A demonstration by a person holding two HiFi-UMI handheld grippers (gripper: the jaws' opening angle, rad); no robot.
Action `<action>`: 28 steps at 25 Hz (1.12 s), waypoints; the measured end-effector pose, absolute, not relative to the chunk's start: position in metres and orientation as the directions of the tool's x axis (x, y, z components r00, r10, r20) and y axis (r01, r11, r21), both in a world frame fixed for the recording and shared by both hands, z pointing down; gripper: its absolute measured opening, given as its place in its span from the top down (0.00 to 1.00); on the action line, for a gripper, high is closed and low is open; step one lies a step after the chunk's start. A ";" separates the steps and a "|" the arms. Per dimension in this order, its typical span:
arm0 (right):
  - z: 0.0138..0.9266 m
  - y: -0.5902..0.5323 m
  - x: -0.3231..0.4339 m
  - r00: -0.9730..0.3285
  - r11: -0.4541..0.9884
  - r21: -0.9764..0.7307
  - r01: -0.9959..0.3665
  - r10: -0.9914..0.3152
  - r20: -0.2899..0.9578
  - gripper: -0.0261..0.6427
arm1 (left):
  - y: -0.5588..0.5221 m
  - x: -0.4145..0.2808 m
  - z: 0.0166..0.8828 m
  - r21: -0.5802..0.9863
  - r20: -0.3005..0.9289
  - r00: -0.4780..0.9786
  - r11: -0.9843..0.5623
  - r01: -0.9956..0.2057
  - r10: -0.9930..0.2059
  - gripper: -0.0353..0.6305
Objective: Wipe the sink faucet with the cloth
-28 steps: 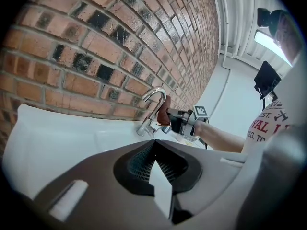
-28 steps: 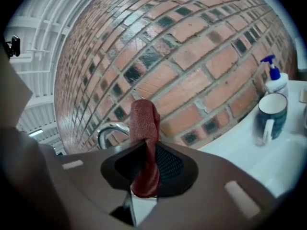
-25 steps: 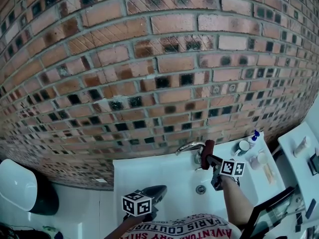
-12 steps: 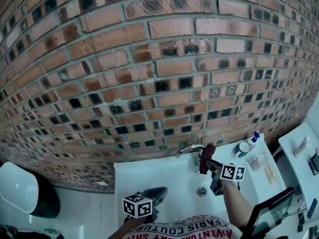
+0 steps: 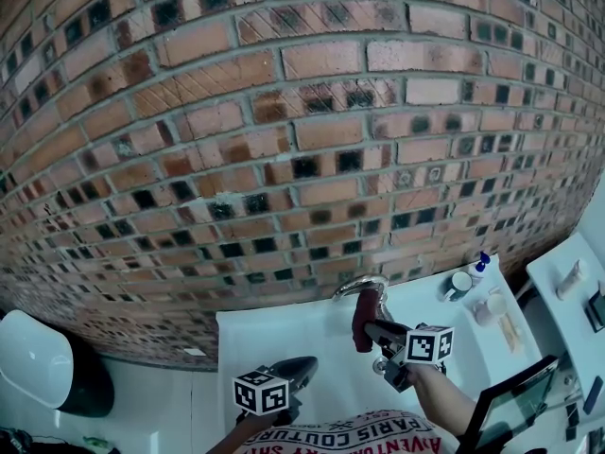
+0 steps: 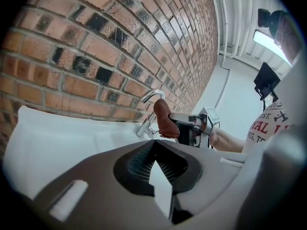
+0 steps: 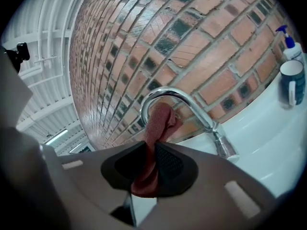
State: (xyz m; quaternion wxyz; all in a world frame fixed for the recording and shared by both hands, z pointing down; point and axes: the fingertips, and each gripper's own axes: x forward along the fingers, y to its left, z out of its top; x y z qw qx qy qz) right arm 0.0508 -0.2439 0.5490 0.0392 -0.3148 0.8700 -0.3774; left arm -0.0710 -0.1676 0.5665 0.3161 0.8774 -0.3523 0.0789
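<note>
The chrome faucet (image 5: 363, 284) curves out from the brick wall over the white sink (image 5: 274, 334). My right gripper (image 5: 372, 328) is shut on a dark red cloth (image 5: 362, 318), which stands upright just in front of the spout. In the right gripper view the cloth (image 7: 157, 128) rises between the jaws and reaches the faucet's arch (image 7: 177, 97); I cannot tell if they touch. My left gripper (image 5: 304, 365) hangs low over the sink's front, shut on nothing. In its own view the left gripper (image 6: 153, 145) faces the faucet (image 6: 150, 98), the cloth (image 6: 166, 120) and the right gripper (image 6: 191, 128).
A mug (image 7: 290, 83) and a blue-capped spray bottle (image 7: 290, 46) stand on the sink's right ledge. The brick wall (image 5: 284, 140) rises right behind the faucet. A white toilet (image 5: 33, 356) sits at the left, and a white shelf (image 5: 567, 296) with small items at the right.
My right gripper has carried the cloth left and a little down, from beside the faucet's base to in front of the spout. The left gripper has barely moved.
</note>
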 end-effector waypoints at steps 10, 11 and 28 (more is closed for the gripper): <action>0.569 -0.282 0.056 -0.770 0.503 -0.625 -0.598 -0.577 0.272 0.87 | -0.167 -0.074 0.566 0.500 0.360 0.733 -0.544 -0.673 -0.576 0.95; 0.572 -0.287 0.059 -0.763 0.493 -0.625 -0.605 -0.582 0.280 0.87 | -0.167 -0.074 0.566 0.501 0.361 0.733 -0.543 -0.674 -0.577 0.95; 0.628 -0.314 0.085 -0.693 0.323 -0.682 -0.656 -0.617 0.374 0.87 | -0.170 -0.075 0.572 0.500 0.370 0.724 -0.532 -0.683 -0.582 0.95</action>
